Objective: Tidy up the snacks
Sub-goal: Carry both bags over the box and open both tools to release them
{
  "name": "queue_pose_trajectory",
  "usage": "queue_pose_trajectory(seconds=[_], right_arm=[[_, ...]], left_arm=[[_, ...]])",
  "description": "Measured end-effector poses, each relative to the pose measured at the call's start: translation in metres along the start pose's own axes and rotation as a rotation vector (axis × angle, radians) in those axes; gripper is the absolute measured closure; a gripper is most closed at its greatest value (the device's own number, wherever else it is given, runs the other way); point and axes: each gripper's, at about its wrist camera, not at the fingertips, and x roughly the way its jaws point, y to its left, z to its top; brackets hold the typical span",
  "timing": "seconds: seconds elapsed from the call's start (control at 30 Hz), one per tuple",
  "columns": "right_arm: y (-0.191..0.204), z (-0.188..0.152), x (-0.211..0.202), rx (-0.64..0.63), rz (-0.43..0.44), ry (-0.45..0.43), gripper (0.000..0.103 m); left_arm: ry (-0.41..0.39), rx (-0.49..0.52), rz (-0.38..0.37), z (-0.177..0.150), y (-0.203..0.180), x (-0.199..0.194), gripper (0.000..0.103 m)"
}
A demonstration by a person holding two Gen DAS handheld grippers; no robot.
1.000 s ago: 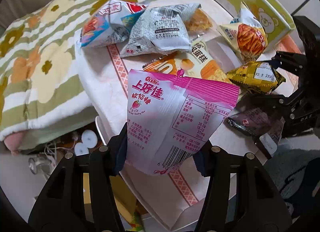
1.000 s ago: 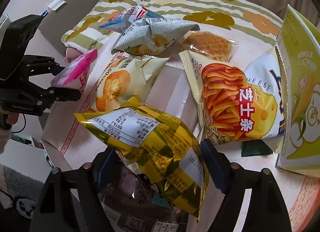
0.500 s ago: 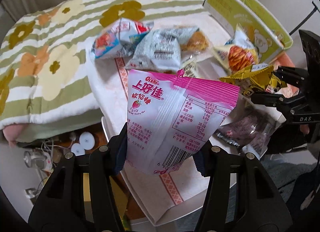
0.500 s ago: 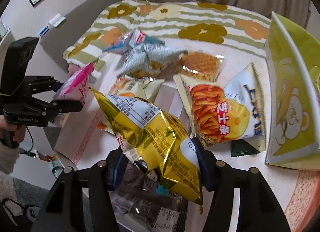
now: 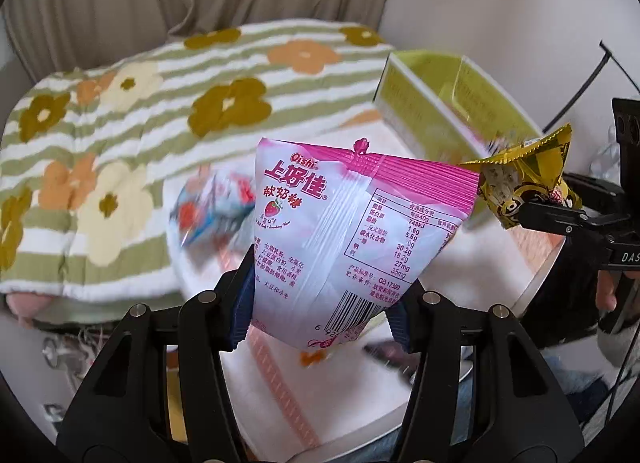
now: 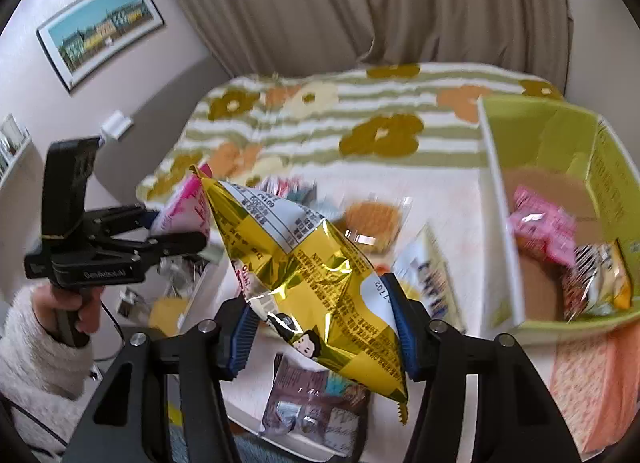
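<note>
A pink and white Oishi candy bag (image 5: 352,231) hangs in the air, and my left gripper (image 5: 320,307) is shut on its lower part. In the right wrist view this gripper (image 6: 176,231) and the pink bag (image 6: 188,207) show at the left. A crinkled gold snack bag (image 6: 312,275) sits between the pads of my right gripper (image 6: 322,329), whose jaws are still closing and press on it. The left wrist view has the gold bag (image 5: 524,175) at the right edge. An open green box (image 6: 492,199) stands to the right, holding a pink packet (image 6: 540,227) and a striped packet (image 6: 596,279).
On the white table (image 6: 448,199) below lie a waffle packet (image 6: 372,223), a cheese snack bag (image 6: 432,283), a dark purple packet (image 6: 312,403) and a blue-red bag (image 5: 212,207). A flowered striped blanket (image 5: 120,143) lies behind. A fluffy white sleeve (image 6: 32,343) is at the lower left.
Both grippers have risen with their bags and tipped up, so the table looks farther away. The right jaws have narrowed on the gold bag. The box's inside now shows.
</note>
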Motion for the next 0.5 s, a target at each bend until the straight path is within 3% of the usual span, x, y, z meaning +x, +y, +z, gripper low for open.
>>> queue_pose_trajectory(seconds=[0.23,0.5], right_arm=[[-0.056,0.029,-0.037,0.013,0.021,-0.075,0.050],[-0.147,0.059,-0.079,0.006,0.011,-0.116,0.050]], left_arm=[[-0.073,-0.010,0.021,0.056,-0.060,0.008,0.052],[-0.112,-0.034,0.007,0.122,-0.150,0.051,0.052]])
